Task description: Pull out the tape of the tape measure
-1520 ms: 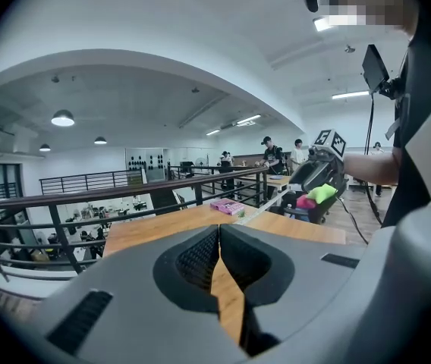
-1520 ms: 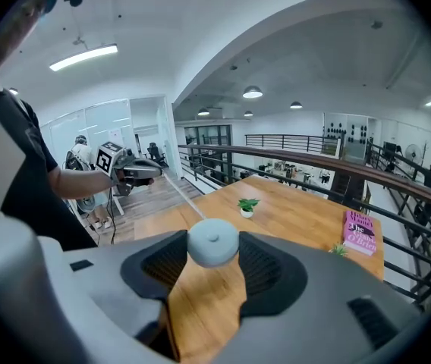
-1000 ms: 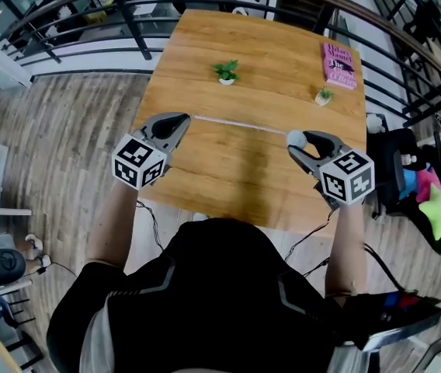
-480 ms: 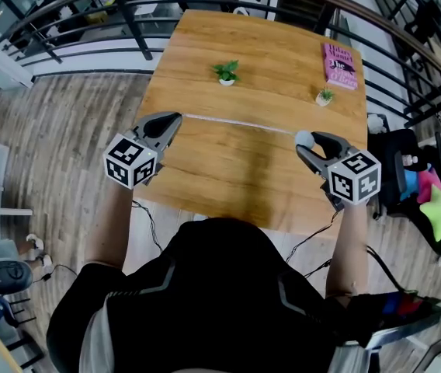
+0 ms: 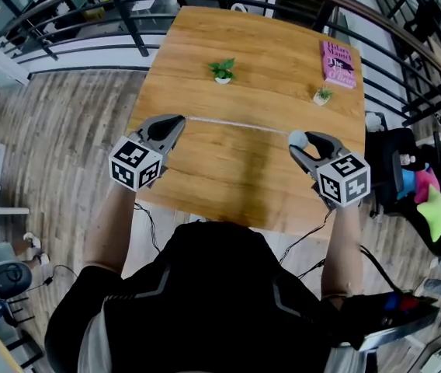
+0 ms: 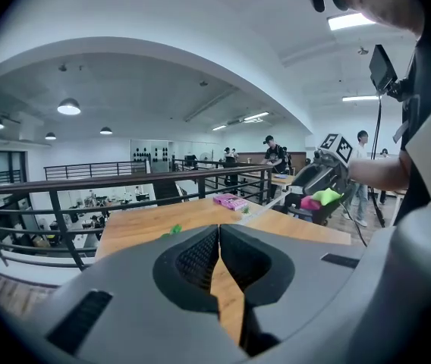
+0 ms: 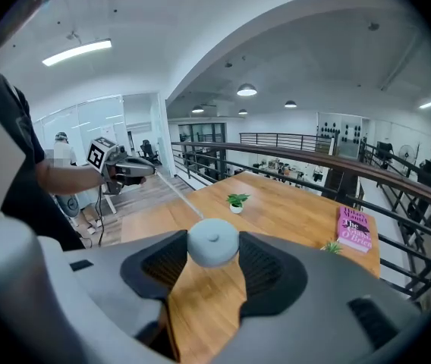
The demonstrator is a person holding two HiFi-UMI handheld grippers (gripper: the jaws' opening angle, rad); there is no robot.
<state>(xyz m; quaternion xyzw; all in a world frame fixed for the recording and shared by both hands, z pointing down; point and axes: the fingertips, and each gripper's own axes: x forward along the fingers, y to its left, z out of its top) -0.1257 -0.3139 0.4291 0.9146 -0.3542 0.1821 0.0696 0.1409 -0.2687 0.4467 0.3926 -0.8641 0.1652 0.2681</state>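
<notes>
Left gripper is clenched on the end of one thin white tape, stretched right above one wooden table to one round grey tape measure case, grasped by the right gripper. Farther: two small potted green plants, one pink book.

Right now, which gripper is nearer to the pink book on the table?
Right. The right gripper is just short of the pink book, on the same side of the table; the left gripper is across the table, at its opposite edge.
</notes>
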